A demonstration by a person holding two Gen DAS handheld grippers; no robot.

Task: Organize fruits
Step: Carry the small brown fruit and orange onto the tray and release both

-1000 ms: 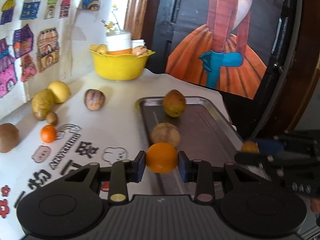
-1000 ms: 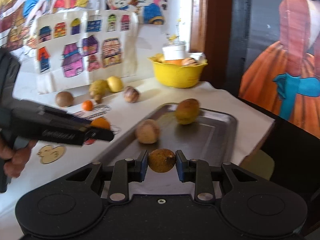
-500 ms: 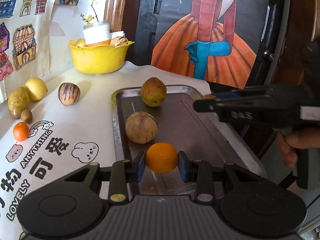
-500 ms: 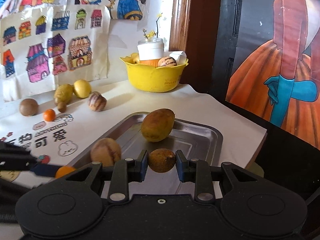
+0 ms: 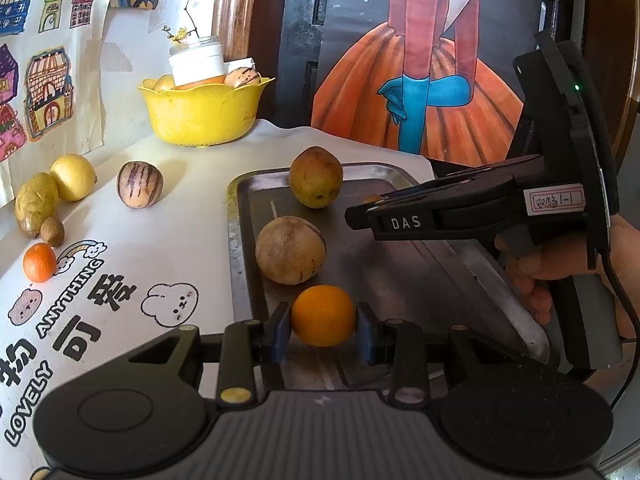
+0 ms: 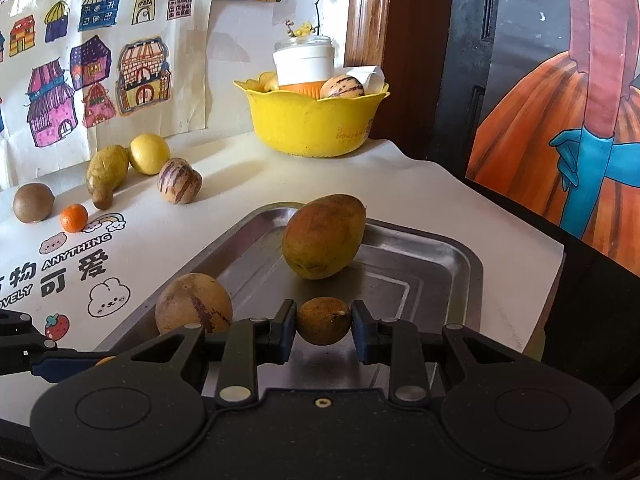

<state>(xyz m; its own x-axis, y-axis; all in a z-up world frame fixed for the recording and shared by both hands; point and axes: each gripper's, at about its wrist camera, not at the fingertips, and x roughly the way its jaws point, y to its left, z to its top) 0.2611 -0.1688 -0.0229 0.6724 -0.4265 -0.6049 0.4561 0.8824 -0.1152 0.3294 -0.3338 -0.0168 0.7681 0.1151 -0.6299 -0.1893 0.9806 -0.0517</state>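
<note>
Tabletop [image 6: 248,168] is covered with a white printed cloth; drawings of houses are taped on the wall behind. Landmark used: metal tray [image 5: 420,264] near the tabletop's front edge.

Hidden / unclear:
- The tray's near end is cut off by the claw bodies in both views.
- Left claw [image 6: 60,362] is seen only as a blue fingertip at the left frame edge of the right wrist view, with a sliver of orange beside it.
- In the left wrist view, right claw [image 5: 360,210] is seen side-on above the tray; its load is mostly blocked, only a small brown edge shows behind the fingers.
- Yellow bowl [image 6: 316,124] beyond the tray's far end: contents are partly hidden by a white jar [image 6: 304,60].

Claws and fruit:
- Left claw [image 5: 323,330] is clenched on an orange [image 5: 323,315], held over the tray's near-left part; whether it touches the tray cannot be told.
- Right claw [image 6: 324,330] is clenched on a small brown fruit [image 6: 323,320], held over the tray's middle.
- On the tray: a mango [image 6: 324,236] towards the far end and a round tan fruit [image 5: 290,250] by the left rim.
- Left of the tray, on the cloth: a striped melon-like fruit [image 5: 139,184], a lemon [image 5: 73,177], a small orange [image 5: 39,262] and a kiwi [image 6: 33,203].
</note>
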